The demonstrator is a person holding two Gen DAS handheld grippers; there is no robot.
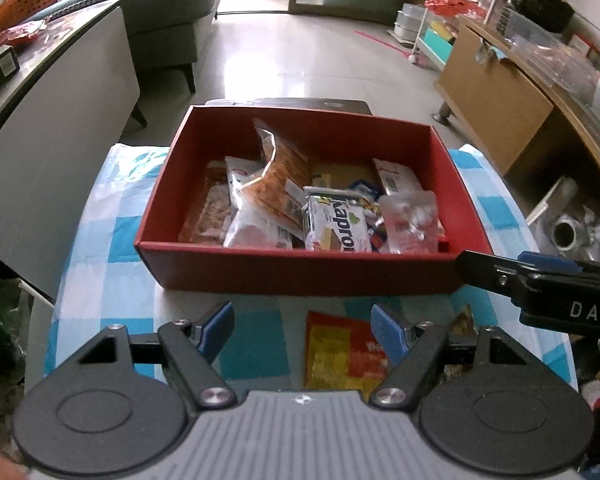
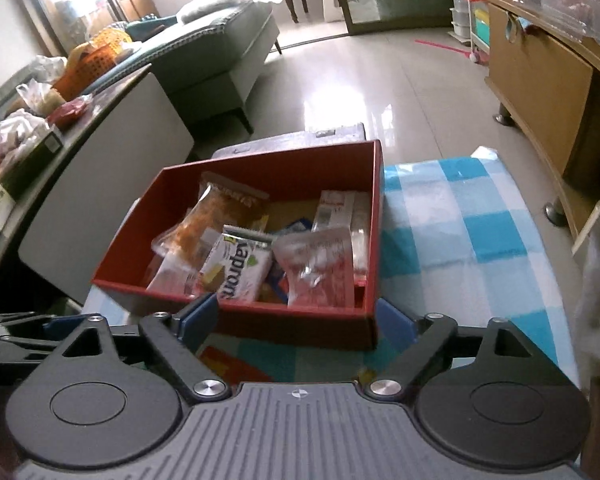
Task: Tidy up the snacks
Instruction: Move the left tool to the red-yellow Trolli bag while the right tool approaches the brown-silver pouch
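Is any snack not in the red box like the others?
Yes. One red-and-yellow packet lies on the checked cloth in front of the red box, below the open left gripper, while the others are inside.

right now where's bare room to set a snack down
The checked cloth right of the red box is bare. Inside the box, only a patch of floor by the far wall shows; its near half is crowded with packets, and a red-yellow packet lies in front.

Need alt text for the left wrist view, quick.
The open left gripper hovers over a red-and-yellow snack packet lying on a blue checked cloth, just in front of a red box already filled with wrapped snacks. The right gripper pokes in from the right edge.
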